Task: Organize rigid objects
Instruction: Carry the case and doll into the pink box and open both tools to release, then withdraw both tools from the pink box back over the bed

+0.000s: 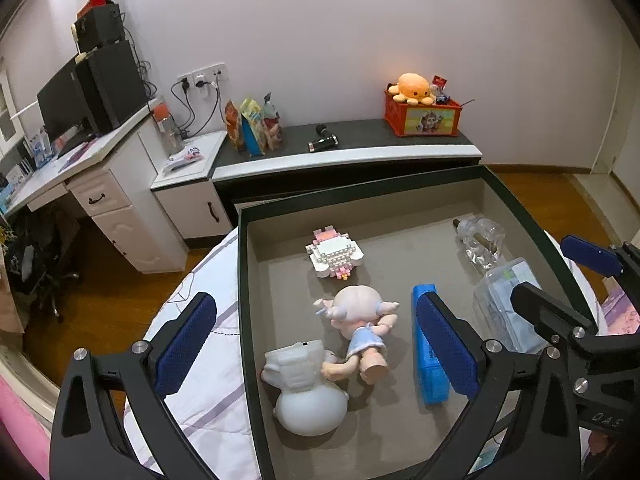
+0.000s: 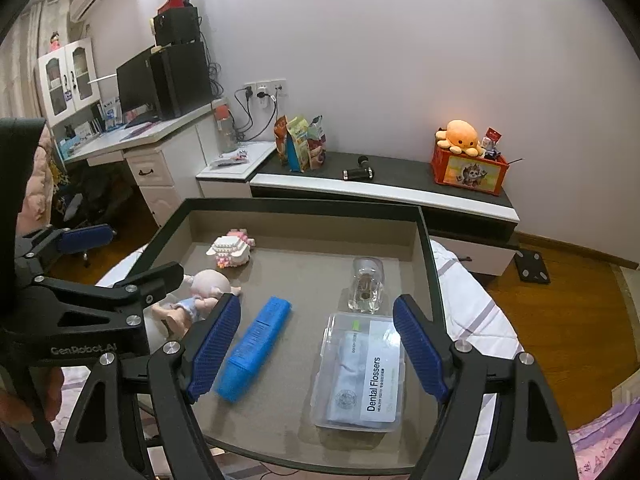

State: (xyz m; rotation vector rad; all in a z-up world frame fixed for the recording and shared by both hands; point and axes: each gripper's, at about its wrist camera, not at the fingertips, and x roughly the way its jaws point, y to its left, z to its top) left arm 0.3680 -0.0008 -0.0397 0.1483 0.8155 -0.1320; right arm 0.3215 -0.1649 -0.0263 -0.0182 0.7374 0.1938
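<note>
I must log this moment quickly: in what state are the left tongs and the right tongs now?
Left tongs: open, holding nothing.
Right tongs: open, holding nothing; the floss box lies below.

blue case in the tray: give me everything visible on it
The blue case is a long, narrow box of bright blue plastic with a finely ridged surface and a seam across its middle; it looks closed. It lies flat on the grey floor of the tray, angled, between the doll and the clear dental flosser box, touching neither. Neither open gripper holds it.
</note>
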